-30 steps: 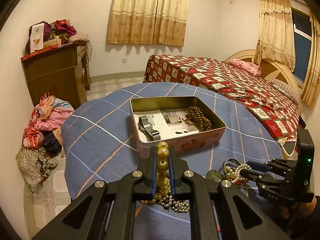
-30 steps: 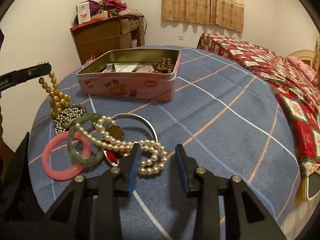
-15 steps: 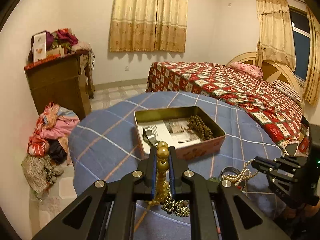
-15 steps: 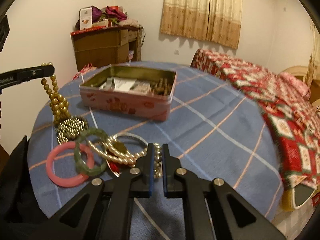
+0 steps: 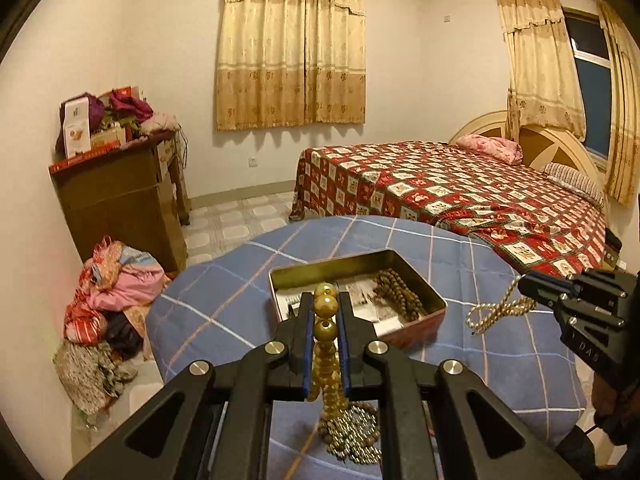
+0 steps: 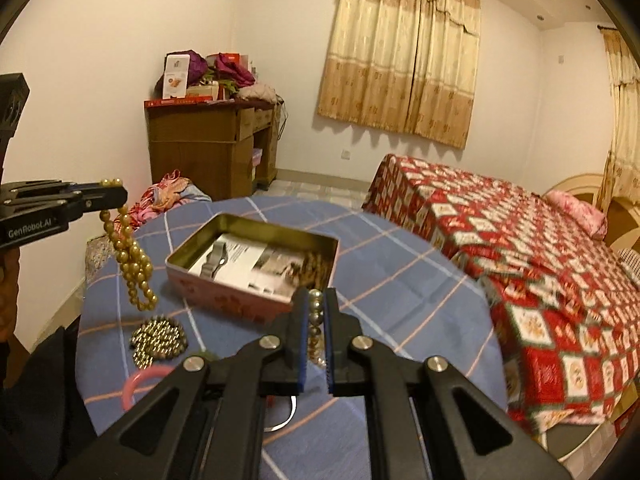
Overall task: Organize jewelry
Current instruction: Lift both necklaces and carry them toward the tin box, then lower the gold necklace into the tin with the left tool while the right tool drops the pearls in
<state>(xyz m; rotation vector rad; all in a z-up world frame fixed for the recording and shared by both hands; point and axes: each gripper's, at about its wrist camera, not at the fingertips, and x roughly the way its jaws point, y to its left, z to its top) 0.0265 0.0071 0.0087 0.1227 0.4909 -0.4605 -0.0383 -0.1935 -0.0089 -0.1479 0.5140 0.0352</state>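
The left tool (image 5: 325, 312) is clamped on a strand of large, glossy gold beads (image 5: 325, 330), round and smooth, which hangs from its blue-edged pads in a doubled loop, clear of the counter (image 5: 224, 292). Seen from the right wrist, that loop (image 6: 134, 268) dangles just above a flat coil of small, metallic beads (image 6: 159, 339) lying on the blue checked cloth. The right tool (image 6: 316, 312) has just been closing, and its pads now pinch a pearl necklace (image 6: 315, 312) between them. From the left wrist the pale strand (image 5: 496, 312) trails from the tool's tip in a twisted loop, off the cloth.

Beyond both tools sits a rectangular tin (image 6: 256, 296) with rounded corners, pink-printed walls and a dull brassy inside. It holds printed paper, a grey metal watch band (image 6: 216, 262) and a heap of dark, matte brown beads (image 5: 400, 300).

A pink bangle (image 6: 138, 384) shows only as an arc behind the right tool's arm. A thin silvery hoop (image 6: 286, 420) is likewise mostly covered. Something green beside the pink arc is too hidden to name. The tin's near wall is blurred in the right view.
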